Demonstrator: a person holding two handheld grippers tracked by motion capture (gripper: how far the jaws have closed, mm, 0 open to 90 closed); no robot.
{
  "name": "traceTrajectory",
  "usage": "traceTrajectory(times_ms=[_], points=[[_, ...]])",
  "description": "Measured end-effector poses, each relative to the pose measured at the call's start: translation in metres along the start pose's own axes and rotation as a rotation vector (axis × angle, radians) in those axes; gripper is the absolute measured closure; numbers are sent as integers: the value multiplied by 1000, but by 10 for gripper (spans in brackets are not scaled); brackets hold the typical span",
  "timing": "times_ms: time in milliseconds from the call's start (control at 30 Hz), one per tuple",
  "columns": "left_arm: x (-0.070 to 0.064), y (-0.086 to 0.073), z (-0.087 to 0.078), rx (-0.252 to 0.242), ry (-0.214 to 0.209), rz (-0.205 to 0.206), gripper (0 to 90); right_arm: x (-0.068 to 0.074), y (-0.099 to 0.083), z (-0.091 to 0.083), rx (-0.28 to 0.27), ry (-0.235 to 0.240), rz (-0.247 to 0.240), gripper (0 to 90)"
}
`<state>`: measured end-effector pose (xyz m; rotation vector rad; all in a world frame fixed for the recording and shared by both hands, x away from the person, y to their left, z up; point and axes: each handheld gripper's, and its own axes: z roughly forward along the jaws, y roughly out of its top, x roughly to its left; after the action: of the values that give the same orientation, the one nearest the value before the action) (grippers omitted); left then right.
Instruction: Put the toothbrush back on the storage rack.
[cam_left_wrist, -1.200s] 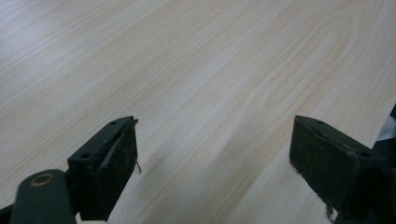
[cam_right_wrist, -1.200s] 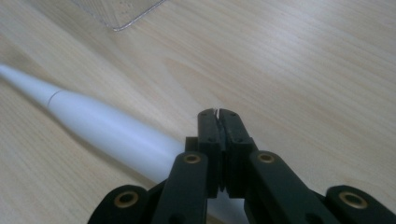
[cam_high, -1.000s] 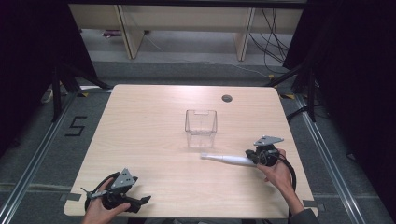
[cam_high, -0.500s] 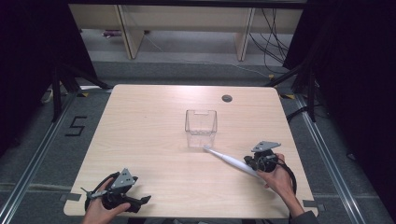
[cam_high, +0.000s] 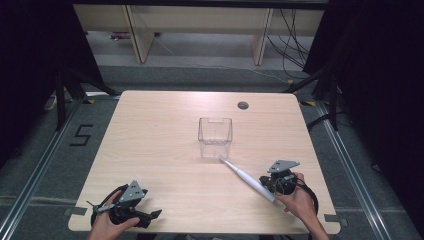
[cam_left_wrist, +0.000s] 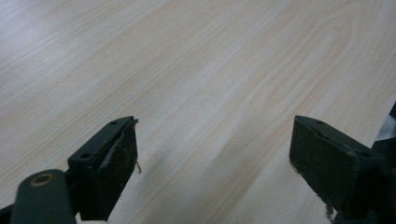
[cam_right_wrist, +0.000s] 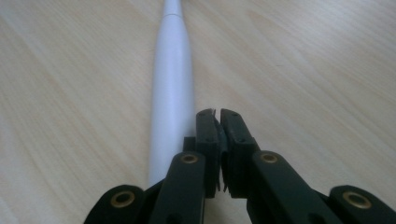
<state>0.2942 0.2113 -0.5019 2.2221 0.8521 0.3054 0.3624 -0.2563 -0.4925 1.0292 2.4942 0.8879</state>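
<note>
Swung round since a second ago: white toothbrush (cam_high: 247, 178), then lying crosswise on the counter (cam_high: 165, 150), now pointing its head diagonally at the foot of the clear box (cam_high: 215, 136), with the right gripper (cam_high: 276, 183) drawn back toward the near edge. At the left of the high view, left gripper (cam_high: 131, 209) resting at the near left corner, well apart from the toothbrush; in its own view (cam_left_wrist: 212, 158), fingers (cam_left_wrist: 116, 163) spread wide over bare wood. From the right gripper view (cam_right_wrist: 219, 116), fingers pressed together on nothing, the toothbrush handle (cam_right_wrist: 172, 93) lying just beside them, a closeness hard to judge from above.
</note>
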Motion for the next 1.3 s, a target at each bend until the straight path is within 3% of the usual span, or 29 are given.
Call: traceTrajectory(times_ms=[67,300,467,567,667,733,767,833,900,967,1100,1167,1200,1300], points=[[0,0,0,-1,0,-1,149,5,-1,-2,18,3,18,867],[0,0,0,0,-1,1,150,14,-2,-5,39,21,-16,862],[0,0,0,-1,-2,-3,150,20,-2,-2,18,44,-55,858],[0,0,1,-2,-2,-4,149,23,-2,-4,46,52,-25,853],[0,0,1,0,-2,-1,150,23,-2,-2,24,52,-60,840],[0,0,1,2,-2,-3,149,24,-2,-2,23,45,-57,824],[0,0,1,0,-2,-1,150,23,-2,-5,41,42,-32,799],[-1,-1,2,-11,-9,-18,150,19,-1,-8,28,30,-32,769],[1,0,1,7,-3,3,150,19,-1,-8,10,20,-34,735],[1,0,2,10,0,-4,150,15,1,-11,0,15,-40,685],[1,0,1,17,0,-2,150,12,11,-19,28,13,18,579],[1,0,1,19,3,-2,150,13,14,-19,41,21,33,572],[1,0,1,21,2,-1,150,11,17,-19,38,19,-1,552],[1,0,1,19,2,-2,150,13,33,-20,75,39,-9,512]])
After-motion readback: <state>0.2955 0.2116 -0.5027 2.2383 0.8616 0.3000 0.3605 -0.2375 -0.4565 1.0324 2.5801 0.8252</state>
